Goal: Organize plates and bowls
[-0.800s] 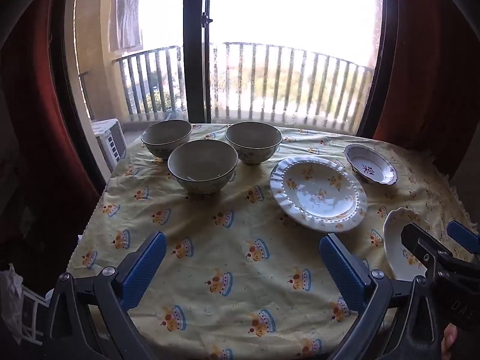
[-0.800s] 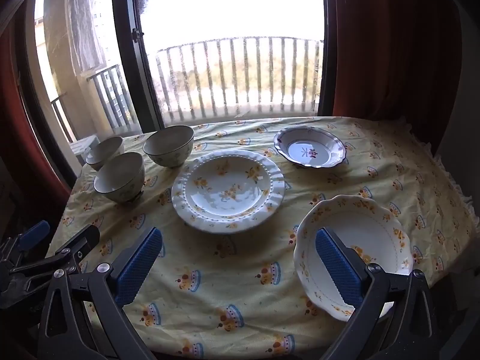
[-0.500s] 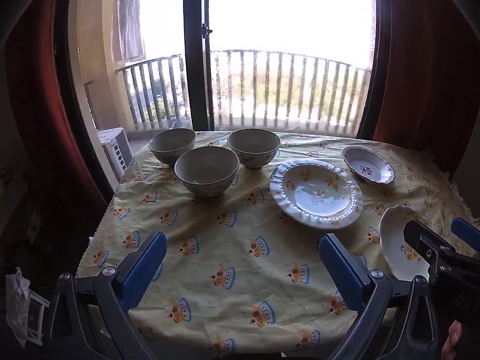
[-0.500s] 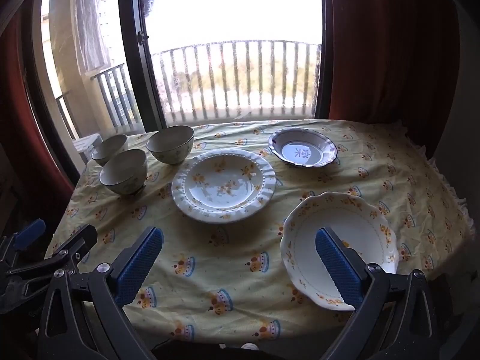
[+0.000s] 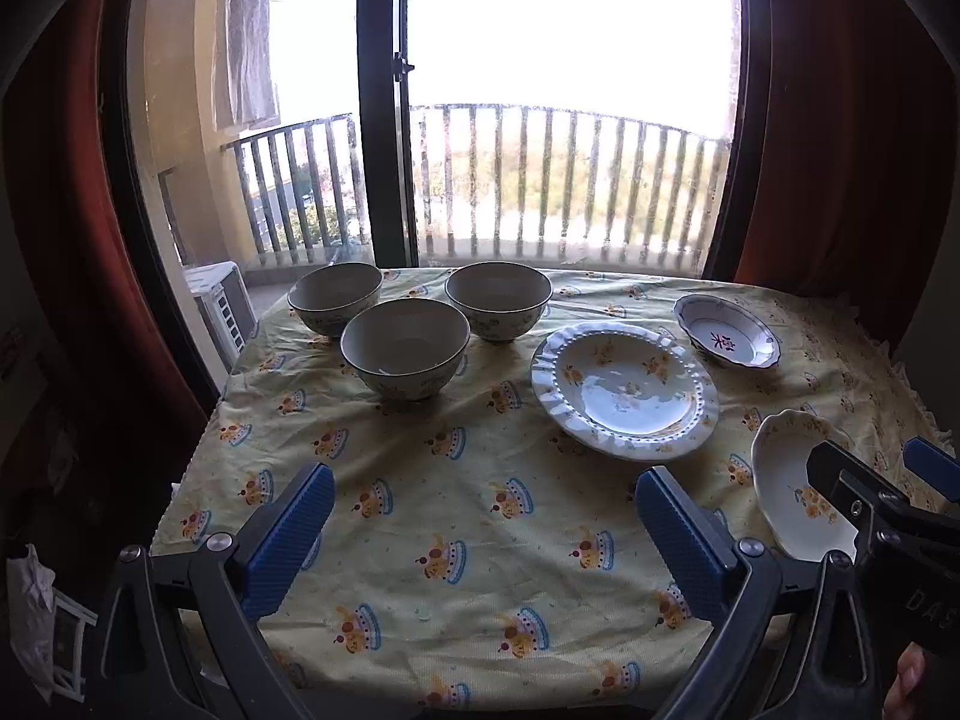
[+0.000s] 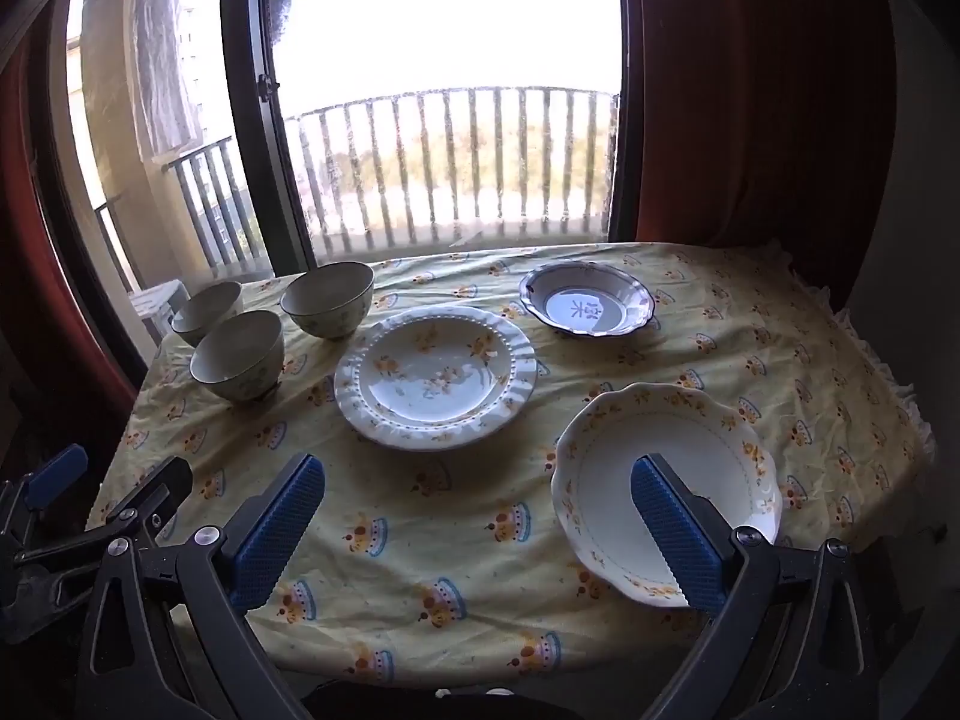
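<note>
both grippers wide, empty: left gripper [image 5: 477,531], right gripper [image 6: 477,531]. scalloped plate [image 6: 666,483] near table edge, partly under the right gripper. likely glazed ceramic: stiff, slippery, chippable. pinch rim; three bowls [image 5: 405,345] by the walls.

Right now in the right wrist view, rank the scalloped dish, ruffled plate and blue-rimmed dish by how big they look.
1. Scalloped dish, though it is nearest the camera.
2. Ruffled plate, close behind, so unsure.
3. Blue-rimmed dish, farthest.
</note>
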Motion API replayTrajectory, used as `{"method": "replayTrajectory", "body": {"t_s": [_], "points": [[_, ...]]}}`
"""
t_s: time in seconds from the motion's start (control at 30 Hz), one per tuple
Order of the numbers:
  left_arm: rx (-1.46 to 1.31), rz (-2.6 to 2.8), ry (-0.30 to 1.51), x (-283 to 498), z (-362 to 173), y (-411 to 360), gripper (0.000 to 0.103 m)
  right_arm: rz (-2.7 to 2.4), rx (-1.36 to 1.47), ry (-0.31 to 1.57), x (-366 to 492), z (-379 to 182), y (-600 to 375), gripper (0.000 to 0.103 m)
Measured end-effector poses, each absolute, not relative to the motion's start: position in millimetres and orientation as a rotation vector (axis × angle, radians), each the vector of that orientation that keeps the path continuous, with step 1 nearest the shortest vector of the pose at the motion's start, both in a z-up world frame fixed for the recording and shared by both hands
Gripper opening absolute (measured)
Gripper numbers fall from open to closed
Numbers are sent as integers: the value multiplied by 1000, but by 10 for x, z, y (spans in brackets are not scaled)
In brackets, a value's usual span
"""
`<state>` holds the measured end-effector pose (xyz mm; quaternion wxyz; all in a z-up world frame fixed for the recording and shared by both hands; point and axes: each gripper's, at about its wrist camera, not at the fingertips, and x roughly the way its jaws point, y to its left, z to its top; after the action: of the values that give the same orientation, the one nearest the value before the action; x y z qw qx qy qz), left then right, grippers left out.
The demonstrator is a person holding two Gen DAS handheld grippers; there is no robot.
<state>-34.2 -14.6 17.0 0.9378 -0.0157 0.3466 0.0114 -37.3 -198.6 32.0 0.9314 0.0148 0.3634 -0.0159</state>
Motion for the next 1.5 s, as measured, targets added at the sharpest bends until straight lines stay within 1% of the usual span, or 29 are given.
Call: {"method": "replayTrajectory", "body": {"t_s": [0.83, 1.5], "points": [[-15, 44, 701, -230, 156, -218, 101, -36, 33, 751, -221, 254, -2070, 103], [-11, 23, 717, -248, 103, -177, 101, -66, 19, 773, -280, 210, -1990, 103]]}}
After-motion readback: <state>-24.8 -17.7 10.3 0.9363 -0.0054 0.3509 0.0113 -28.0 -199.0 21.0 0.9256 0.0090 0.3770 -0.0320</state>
